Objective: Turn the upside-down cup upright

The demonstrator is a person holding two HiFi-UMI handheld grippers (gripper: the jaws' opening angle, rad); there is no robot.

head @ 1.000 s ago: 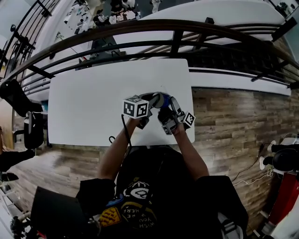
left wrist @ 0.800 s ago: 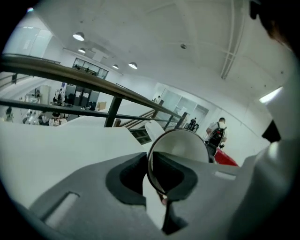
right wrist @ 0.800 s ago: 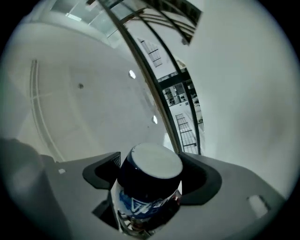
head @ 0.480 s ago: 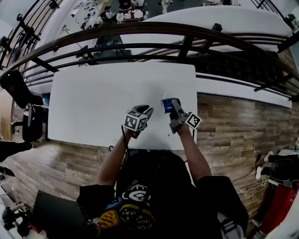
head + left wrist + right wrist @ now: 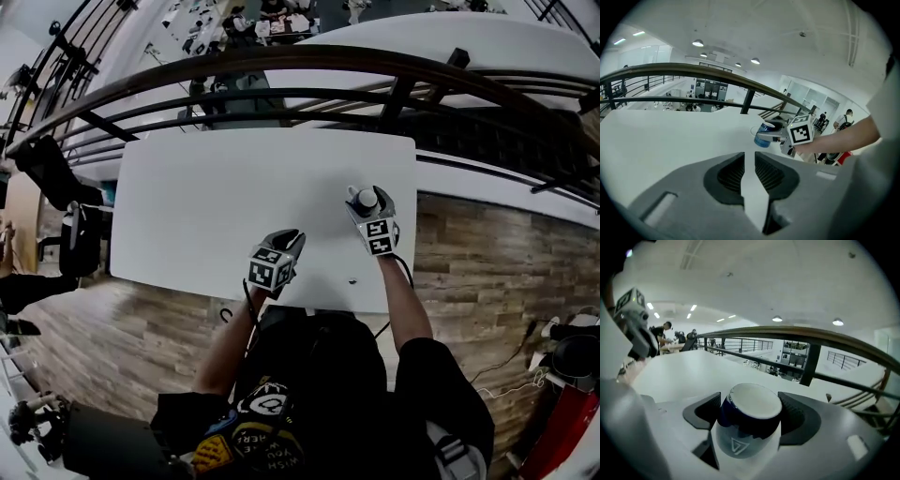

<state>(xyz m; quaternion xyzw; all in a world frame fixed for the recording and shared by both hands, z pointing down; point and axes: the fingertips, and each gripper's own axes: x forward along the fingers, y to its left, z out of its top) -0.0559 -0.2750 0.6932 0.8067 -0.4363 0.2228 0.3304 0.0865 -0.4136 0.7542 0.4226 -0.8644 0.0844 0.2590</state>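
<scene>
Right gripper view: right tongs [image 5: 751, 417], just tightened, clamp the mouth-up cup [image 5: 753, 404], empty left tongs [image 5: 750, 161] just narrowed, and a tilted release could topple it.

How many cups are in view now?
1. The cup is mouth-up in the right gripper, whose jaws have just been closing on it, near the right edge of the table. None seems hidden.

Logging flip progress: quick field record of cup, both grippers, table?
cup: blue, white inside, mouth up
right gripper: shut on cup; jaws have just been closing
left gripper: open, nothing between jaws; jaws have just been closing
table: white; cup toward its right side
</scene>
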